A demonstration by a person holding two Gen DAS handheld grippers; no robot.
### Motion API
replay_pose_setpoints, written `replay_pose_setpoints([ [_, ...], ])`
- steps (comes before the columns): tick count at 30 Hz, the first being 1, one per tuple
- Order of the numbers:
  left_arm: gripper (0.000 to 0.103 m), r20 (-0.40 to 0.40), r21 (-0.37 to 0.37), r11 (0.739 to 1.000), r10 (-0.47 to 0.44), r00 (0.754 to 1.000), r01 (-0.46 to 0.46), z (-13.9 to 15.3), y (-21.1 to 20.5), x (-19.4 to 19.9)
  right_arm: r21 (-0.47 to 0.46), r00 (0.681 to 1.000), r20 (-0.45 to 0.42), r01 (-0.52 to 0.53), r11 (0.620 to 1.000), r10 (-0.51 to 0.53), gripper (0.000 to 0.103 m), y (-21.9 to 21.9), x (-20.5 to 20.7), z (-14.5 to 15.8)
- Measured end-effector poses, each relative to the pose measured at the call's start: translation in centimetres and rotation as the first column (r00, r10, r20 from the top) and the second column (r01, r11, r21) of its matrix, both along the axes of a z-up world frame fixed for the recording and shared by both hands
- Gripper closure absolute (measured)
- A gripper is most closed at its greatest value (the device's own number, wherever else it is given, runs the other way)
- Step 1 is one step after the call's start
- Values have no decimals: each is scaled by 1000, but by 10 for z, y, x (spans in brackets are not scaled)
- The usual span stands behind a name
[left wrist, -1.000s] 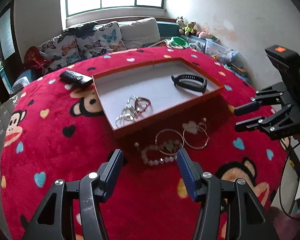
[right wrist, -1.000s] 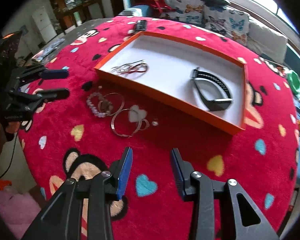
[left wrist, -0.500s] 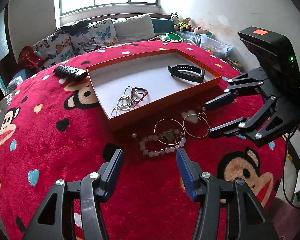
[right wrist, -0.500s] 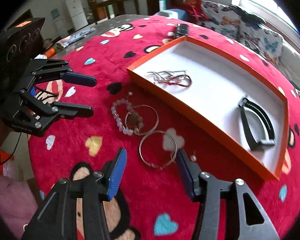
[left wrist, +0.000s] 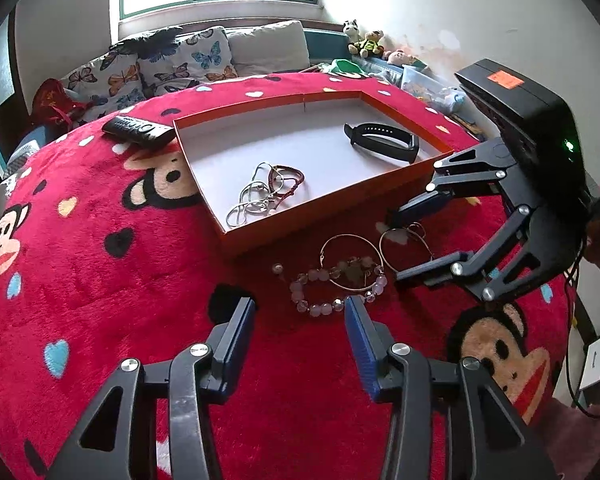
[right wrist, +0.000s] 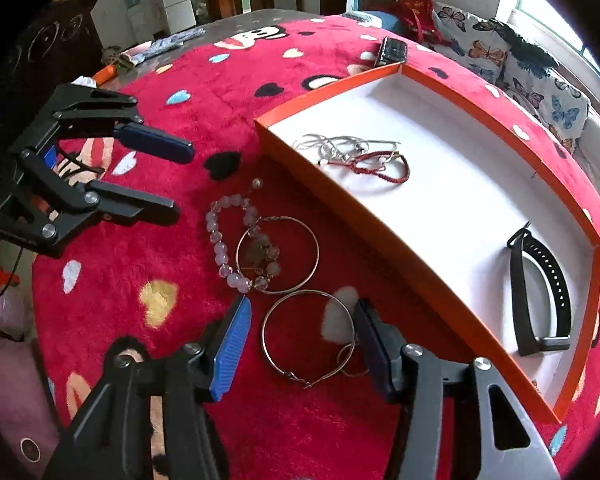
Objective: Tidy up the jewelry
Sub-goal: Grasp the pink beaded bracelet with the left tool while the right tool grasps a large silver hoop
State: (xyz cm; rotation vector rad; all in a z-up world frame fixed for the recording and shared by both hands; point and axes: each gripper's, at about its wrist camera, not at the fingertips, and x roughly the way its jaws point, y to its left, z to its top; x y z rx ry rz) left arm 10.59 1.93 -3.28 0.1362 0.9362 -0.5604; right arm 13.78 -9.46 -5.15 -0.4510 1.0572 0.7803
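An orange tray (left wrist: 324, 204) (right wrist: 384, 220) with a white floor holds a tangle of silver and red bracelets (left wrist: 264, 194) (right wrist: 360, 156) and a black band (left wrist: 382, 146) (right wrist: 540, 288). In front of it on the red blanket lie a pink bead bracelet (left wrist: 332, 292) (right wrist: 228, 240) and two thin hoops (left wrist: 352, 258) (left wrist: 404, 246) (right wrist: 278, 254) (right wrist: 308, 338). My right gripper (right wrist: 302, 336) (left wrist: 396, 246) is open, its fingers either side of the nearer hoop. My left gripper (left wrist: 300, 324) (right wrist: 178, 178) is open and empty, just short of the bead bracelet.
A black remote (left wrist: 138, 130) (right wrist: 392, 52) lies on the blanket beside the tray's far corner. Butterfly cushions (left wrist: 172, 64) and a sofa stand behind the table. Toys and boxes (left wrist: 380, 52) sit by the wall. A cable (left wrist: 576, 380) hangs at the right.
My right gripper has moved in and down over the loose jewellery, its fingers now straddling the nearer hoop. My left gripper has edged closer to the bead bracelet. Both stay open.
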Motion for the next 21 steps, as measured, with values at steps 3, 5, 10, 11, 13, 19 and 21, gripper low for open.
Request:
replay_pose_setpoints([
  [3,54,-7,-1,1000,-4,1000,4,-3,-3,5,-4,1000,9,-11,1000,11,42,1,-4,0],
  [5,54,-11,4,1000,-8,1000,8,-6,-6,8,-10,1000,12,-23,1000,23,42,3,-8,-1],
  [10,57,-23,11,1000,-8,1000,8,-13,-11,14,-44,999,35,-20,999,22,42,6,-13,-2],
  [11,58,-28,11,1000,-8,1000,8,-14,-12,17,-41,999,32,-16,999,17,42,6,-13,-1],
  [13,60,-38,8,1000,-6,999,6,-17,-12,20,-44,999,34,-14,999,16,42,6,-14,-1],
  [19,71,-54,0,1000,-13,998,13,-21,-16,27,-35,1000,21,-4,999,5,44,4,-18,0],
  [21,75,-51,2,1000,-18,999,18,-22,-17,26,-33,1000,16,-3,999,4,45,3,-21,1],
])
